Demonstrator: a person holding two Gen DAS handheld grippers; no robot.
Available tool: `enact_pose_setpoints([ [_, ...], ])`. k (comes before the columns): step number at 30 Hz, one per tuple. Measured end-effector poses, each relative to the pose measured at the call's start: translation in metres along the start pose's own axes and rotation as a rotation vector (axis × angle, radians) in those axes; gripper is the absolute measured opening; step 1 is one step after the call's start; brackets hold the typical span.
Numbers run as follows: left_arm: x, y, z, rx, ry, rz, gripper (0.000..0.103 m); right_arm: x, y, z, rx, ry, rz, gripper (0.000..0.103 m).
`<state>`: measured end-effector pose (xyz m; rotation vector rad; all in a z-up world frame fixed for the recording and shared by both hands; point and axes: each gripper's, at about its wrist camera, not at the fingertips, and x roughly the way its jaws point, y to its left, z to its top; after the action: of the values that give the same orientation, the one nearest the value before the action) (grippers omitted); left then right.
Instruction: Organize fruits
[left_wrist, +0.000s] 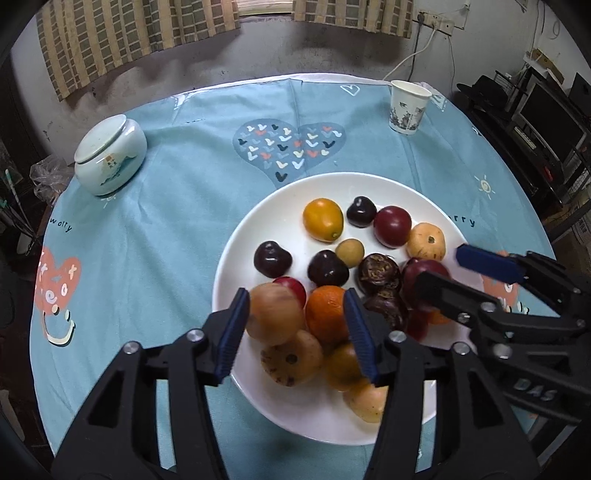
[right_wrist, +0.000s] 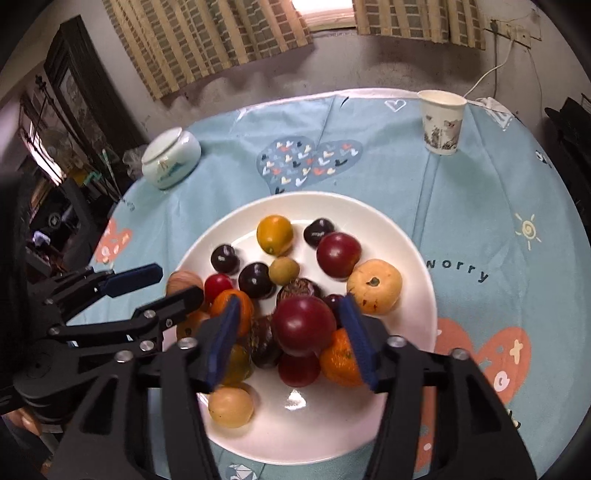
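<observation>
Hovering above the near half of a round white ceramic plate (left_wrist: 236, 236) are both grippers. The plate is set on a round table covered by a light-blue cloth printed with hearts (left_wrist: 155, 229).

The left gripper (left_wrist: 297, 314) is seen with its blue-padded jaws apart. Between them, in the left wrist view, a blurred tan-brown round fruit (left_wrist: 275, 314) and a round orange citrus fruit (left_wrist: 327, 314) are visible; contact with either pad cannot be confirmed.

The right gripper (right_wrist: 291, 325) is likewise held apart. In the right wrist view a glossy dark-red plum (right_wrist: 303, 325) is framed between its pads, resting on top of the pile; a gap is seen on each side of it, so it is not clamped.

The fruits are gathered on the plate. Toward the far side a yellow-orange oval fruit (left_wrist: 323, 219), three dark purple cherries, the nearest to the left at (left_wrist: 272, 259), a second dark-red plum (left_wrist: 392, 226), a small olive-green round fruit (left_wrist: 349, 252) and a pale yellow flattened fruit with a stem scar (left_wrist: 426, 242) are laid apart. Nearer the grippers the fruits are piled, touching one another.

A pale celadon lidded ceramic jar (left_wrist: 110, 155) is placed at the far left of the table, and a printed white paper cup (left_wrist: 408, 107) stands upright at the far right, both well apart from the plate.
</observation>
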<state>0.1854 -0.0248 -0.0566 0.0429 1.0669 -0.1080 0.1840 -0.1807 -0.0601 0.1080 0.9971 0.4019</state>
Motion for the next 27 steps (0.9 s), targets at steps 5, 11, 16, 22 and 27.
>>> enact_pose_setpoints([
  [5,-0.013,0.003,0.003,-0.013,-0.027,0.006,0.060,-0.028,0.002,0.008,-0.006,-0.066,0.023,0.061],
  [11,-0.065,0.003,0.008,0.001,-0.158,0.041,0.076,-0.088,0.015,0.009,-0.035,-0.189,0.043,0.061],
  [16,-0.117,0.002,0.000,0.006,-0.301,0.078,0.096,-0.115,0.030,-0.027,-0.118,-0.274,-0.202,0.061],
  [22,-0.148,-0.007,-0.020,0.023,-0.342,0.077,0.097,-0.112,0.037,-0.063,-0.074,-0.209,-0.173,0.061],
  [27,-0.168,-0.012,-0.033,0.031,-0.363,0.058,0.097,-0.123,0.060,-0.071,-0.129,-0.230,-0.159,0.061],
])
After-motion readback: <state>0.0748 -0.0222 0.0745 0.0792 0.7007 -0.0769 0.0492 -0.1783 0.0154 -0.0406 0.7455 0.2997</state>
